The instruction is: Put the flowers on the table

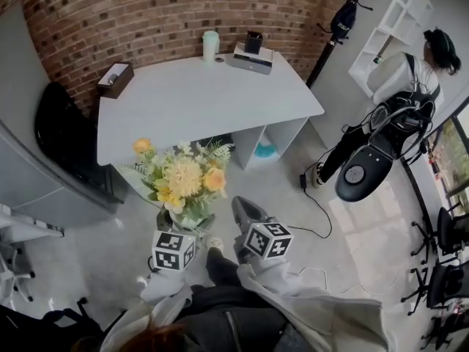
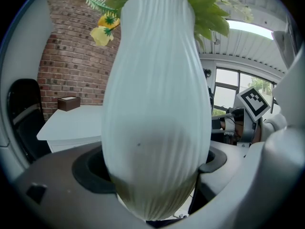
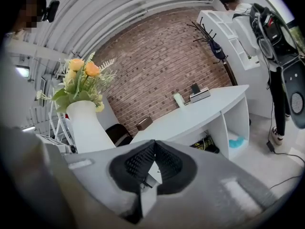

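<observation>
Nr white table [image 1: 183,108], flower vase [image 2: 155,104] clamped in left hand-held gripper [image 2: 152,170].

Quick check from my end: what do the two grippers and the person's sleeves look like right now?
The left gripper and right gripper both have smooth grey bodies. Each is topped by a white cube printed with black square markers. Their tongs are lined with black pads, which look ribbed on the right one. The person's sleeves are light grey.
</observation>
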Demonstrator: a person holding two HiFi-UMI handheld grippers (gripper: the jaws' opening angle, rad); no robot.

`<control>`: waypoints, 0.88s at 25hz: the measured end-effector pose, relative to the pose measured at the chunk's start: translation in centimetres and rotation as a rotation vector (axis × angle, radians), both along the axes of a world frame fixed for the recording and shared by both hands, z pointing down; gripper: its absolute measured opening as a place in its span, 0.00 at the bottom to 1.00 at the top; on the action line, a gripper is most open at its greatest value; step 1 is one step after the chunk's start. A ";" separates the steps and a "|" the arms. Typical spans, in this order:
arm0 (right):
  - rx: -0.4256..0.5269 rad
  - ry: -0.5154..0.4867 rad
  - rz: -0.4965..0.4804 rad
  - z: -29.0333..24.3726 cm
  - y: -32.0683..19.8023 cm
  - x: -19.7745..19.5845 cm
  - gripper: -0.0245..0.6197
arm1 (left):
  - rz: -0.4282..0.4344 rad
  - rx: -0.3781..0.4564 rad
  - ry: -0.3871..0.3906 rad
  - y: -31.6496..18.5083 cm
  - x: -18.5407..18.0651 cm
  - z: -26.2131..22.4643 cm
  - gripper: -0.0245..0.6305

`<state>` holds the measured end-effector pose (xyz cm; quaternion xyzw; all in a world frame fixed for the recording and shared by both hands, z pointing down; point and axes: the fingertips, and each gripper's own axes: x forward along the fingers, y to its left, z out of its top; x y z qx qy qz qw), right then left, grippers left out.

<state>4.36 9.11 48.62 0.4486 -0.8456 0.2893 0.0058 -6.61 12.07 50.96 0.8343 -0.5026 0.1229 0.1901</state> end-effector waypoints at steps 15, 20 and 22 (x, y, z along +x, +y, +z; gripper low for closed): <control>0.004 -0.021 -0.027 0.1 -12.0 1.7 0.04 | -0.004 -0.020 0.003 -11.6 2.5 0.7 0.78; -0.002 -0.028 -0.032 1.0 -15.5 2.0 0.04 | 0.010 -0.011 0.007 -15.3 3.3 1.3 0.78; -0.003 -0.030 -0.035 1.2 -16.4 1.8 0.04 | 0.019 -0.009 0.012 -16.4 3.6 1.5 0.78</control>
